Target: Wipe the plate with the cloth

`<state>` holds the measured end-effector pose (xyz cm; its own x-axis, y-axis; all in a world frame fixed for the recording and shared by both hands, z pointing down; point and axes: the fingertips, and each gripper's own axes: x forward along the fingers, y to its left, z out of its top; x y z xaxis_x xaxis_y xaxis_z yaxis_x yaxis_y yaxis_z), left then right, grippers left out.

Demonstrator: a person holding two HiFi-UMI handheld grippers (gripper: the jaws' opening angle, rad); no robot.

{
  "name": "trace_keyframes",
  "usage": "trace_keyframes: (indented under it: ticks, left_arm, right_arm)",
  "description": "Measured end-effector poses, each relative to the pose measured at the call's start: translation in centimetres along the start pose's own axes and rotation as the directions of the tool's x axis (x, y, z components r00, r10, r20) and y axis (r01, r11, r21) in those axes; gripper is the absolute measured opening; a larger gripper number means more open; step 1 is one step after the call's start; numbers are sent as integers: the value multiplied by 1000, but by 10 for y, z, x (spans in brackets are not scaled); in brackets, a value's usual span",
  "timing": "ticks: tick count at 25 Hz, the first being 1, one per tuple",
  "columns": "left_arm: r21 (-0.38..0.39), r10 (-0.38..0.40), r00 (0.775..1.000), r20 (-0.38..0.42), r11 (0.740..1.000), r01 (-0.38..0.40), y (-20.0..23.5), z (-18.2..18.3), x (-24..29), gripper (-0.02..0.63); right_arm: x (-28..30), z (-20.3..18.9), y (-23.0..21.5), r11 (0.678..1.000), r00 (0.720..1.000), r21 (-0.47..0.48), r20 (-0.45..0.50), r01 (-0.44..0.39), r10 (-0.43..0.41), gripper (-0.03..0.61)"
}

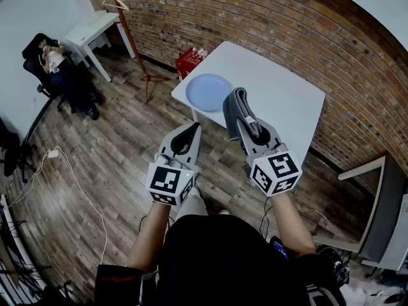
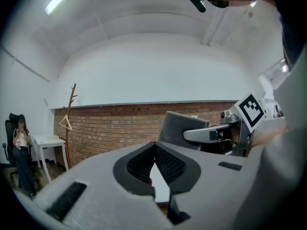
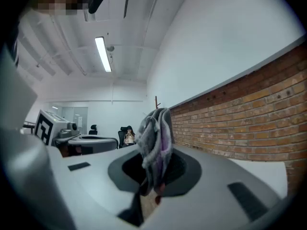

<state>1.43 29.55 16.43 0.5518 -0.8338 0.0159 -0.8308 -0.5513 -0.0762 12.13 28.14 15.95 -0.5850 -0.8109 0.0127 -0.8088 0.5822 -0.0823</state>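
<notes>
we hold both forearms out ahead, side by side. our right hand-held gripper [image 1: 248, 123] is clenched on a folded grey cloth [image 1: 233, 110] that stands up from its jaws by the white counter [image 1: 287, 101]. our left hand-held gripper [image 1: 190, 129] is pinched closed on nothing. the pale blue plate [image 1: 208, 92] lies at the counter's left corner, near the cloth.

One plate [image 1: 208, 92], one cloth [image 1: 234, 110], two claws [image 1: 192, 128] [image 1: 246, 118], two white tables [image 1: 280, 94] [image 1: 89, 27], one coat stand [image 1: 127, 37]

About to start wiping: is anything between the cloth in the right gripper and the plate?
Nothing visible. The round pale blue plate lies uncovered on the white table; the right gripper holds the folded grey cloth up before it.
</notes>
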Motion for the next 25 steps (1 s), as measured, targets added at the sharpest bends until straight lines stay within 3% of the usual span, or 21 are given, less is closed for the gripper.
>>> trace_keyframes:
  ticks: [25]
  left_arm:
    - [-34,-2,1000,-19,999,2,-2,-12,4,17]
  right_arm:
    - [4,-11,-9,999,1000,42,-24,-3,4,49]
